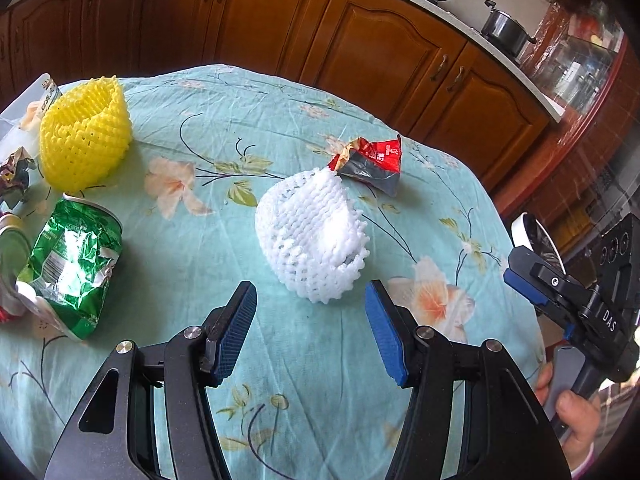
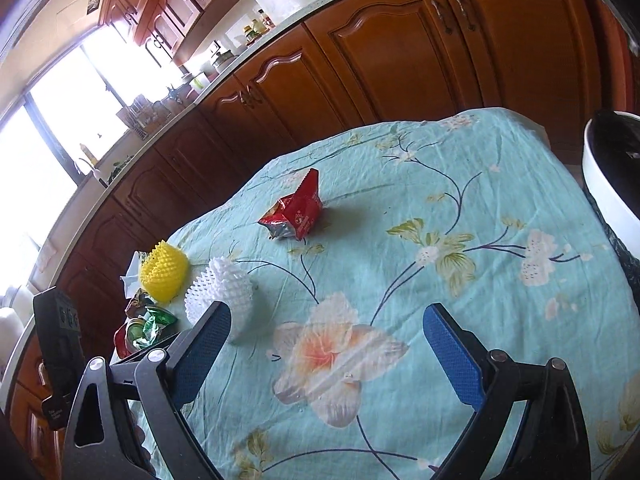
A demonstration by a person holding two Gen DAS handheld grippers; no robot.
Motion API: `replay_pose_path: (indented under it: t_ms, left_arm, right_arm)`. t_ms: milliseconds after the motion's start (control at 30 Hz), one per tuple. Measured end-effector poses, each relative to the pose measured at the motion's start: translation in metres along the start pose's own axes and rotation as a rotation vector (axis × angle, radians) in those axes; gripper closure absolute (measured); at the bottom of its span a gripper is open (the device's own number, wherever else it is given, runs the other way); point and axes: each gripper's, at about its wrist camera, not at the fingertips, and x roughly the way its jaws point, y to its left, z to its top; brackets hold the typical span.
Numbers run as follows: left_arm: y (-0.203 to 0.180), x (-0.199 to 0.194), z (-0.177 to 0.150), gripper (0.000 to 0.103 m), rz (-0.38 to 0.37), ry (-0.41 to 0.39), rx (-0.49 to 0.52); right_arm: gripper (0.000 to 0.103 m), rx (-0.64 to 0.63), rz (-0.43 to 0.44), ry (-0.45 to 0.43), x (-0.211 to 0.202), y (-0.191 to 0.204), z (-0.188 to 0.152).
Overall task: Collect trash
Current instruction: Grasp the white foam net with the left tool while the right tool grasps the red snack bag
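Wooden kitchen cabinets [image 1: 280,20] run behind my worktop [image 1: 240,120], which wears a teal floral cloth. My left gripper [image 1: 311,328] hovers low over the cloth, jaws spread wide and empty, lined up on the white foam net [image 1: 312,236] lying just ahead of them, not touching. Right behind the net, touching its far tip, sits the red snack wrapper [image 1: 372,160]. Yellow foam net [image 1: 86,132] stands upright at far left; crushed green can [image 1: 72,268] lies near it at the left edge, with more crumpled packaging [image 1: 16,172] beside, partly cut off. My right gripper [image 2: 328,352] hangs over a big printed flower on the cloth, jaws also wide apart, nothing between them. From the right wrist view the red wrapper is well ahead, mid-cloth, and the white net sits just beside the left finger. White-rimmed bin with a black liner [image 2: 608,176] is at the right edge of the worktop; can't tell if it rests on it or stands beside. Pot [image 1: 504,30] on the back counter.
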Motion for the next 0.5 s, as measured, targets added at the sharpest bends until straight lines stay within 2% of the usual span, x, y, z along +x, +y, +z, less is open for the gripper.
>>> replay_pose_path:
  t_ms: [333,400,500]
  left_arm:
    - [-0.004,0.018,0.017,0.046,0.004,0.004,0.031]
    - [-0.004,0.023,0.020,0.046,0.009,0.006,0.035]
    - [-0.003,0.028,0.024,0.046,0.010,0.001,0.042]
  right_arm:
    - [0.006,-0.049,0.036,0.030,0.048,0.026,0.031]
    - [0.009,-0.038,0.029,0.024,0.059,0.027,0.040]
    - [0.020,0.004,0.039,0.051,0.082,0.023,0.054]
